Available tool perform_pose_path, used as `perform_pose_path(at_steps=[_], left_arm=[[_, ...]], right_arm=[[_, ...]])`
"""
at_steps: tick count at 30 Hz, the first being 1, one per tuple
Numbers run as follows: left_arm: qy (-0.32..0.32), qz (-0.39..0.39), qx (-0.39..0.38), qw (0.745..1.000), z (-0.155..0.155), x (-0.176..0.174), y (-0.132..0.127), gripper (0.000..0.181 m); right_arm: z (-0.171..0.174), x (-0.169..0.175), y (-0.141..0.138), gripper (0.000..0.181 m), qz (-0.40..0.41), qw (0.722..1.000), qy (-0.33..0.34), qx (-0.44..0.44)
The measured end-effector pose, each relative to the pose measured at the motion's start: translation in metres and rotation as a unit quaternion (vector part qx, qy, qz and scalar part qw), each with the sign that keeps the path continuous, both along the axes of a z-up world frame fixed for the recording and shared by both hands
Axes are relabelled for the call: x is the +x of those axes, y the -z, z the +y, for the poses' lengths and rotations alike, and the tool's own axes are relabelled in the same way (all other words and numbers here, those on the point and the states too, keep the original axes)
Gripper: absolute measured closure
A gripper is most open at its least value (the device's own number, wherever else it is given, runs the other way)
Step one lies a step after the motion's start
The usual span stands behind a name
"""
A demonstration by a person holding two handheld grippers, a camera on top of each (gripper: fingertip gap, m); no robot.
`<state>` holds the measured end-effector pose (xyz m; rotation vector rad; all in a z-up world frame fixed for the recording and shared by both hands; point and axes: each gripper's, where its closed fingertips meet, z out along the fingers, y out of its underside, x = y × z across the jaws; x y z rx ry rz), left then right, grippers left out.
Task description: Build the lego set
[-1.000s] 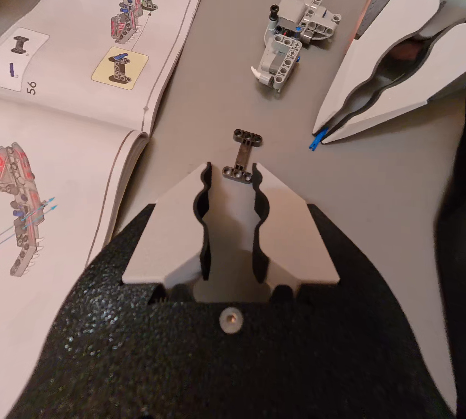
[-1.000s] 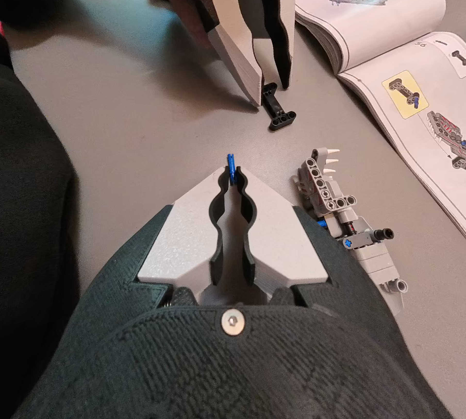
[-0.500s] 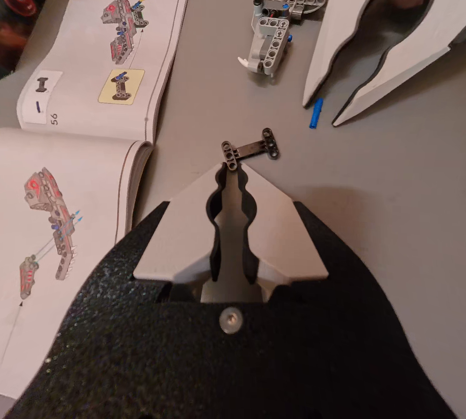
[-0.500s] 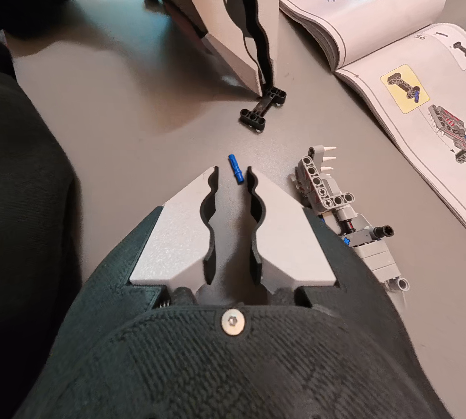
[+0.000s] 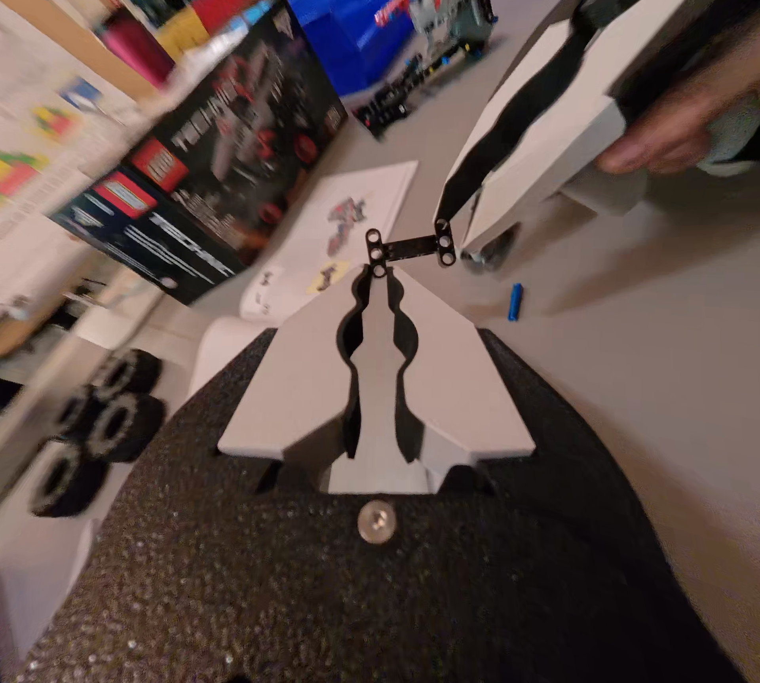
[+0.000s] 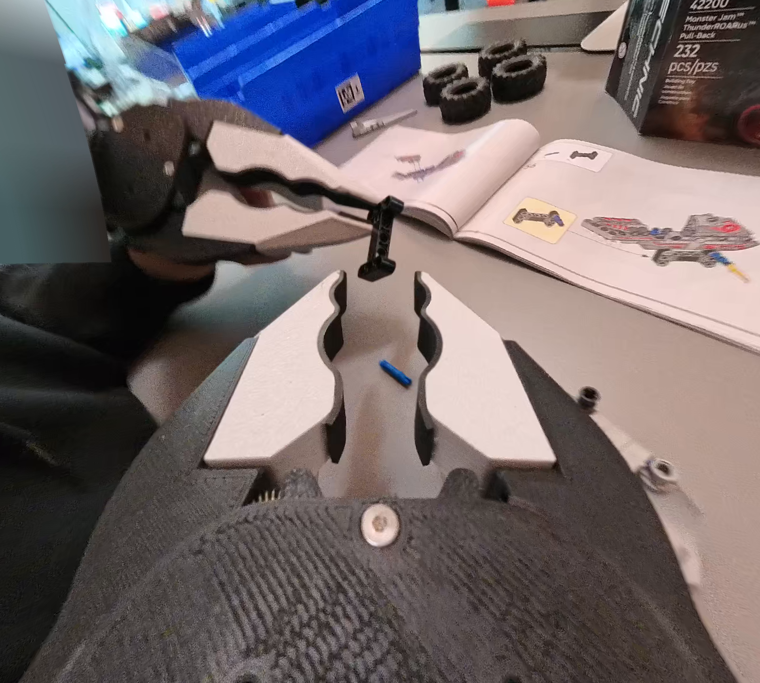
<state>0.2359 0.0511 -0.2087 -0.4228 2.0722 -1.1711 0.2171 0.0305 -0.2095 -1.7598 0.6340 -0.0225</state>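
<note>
Holding the black H-shaped beam [image 5: 411, 250] off the table, pinched by one end in the clenched left gripper [image 5: 379, 272]. Judged as the pin-fitting step, open instruction booklet [image 6: 617, 219] alongside. Farther right, right gripper [image 6: 378, 276] released, far end of the beam just ahead of its tips, blue pin [image 6: 395, 373] lying on the table [image 6: 534, 326] beneath the parted jaws. Next, probably: lowering, closing squarely on the pin.
</note>
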Motion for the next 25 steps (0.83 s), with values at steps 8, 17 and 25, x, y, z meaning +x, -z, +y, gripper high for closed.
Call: perform_pose_path(at_steps=[8,17,25], left_arm=[[0.064,-0.080,-0.009,0.995,-0.014,-0.017,-0.025,0.171],[0.252,0.172,0.003,0.952,-0.021,-0.052,0.011,0.165],[0.104,0.205,-0.019,0.973,0.002,-0.009,0.034,0.176]], right_arm=[[0.006,-0.012,-0.016,0.175,0.004,0.995,-0.061,0.074],[0.007,-0.032,0.020,0.174,-0.161,0.960,-0.170,-0.152],[-0.015,0.000,0.044,0.156,-0.238,0.910,-0.126,-0.317]])
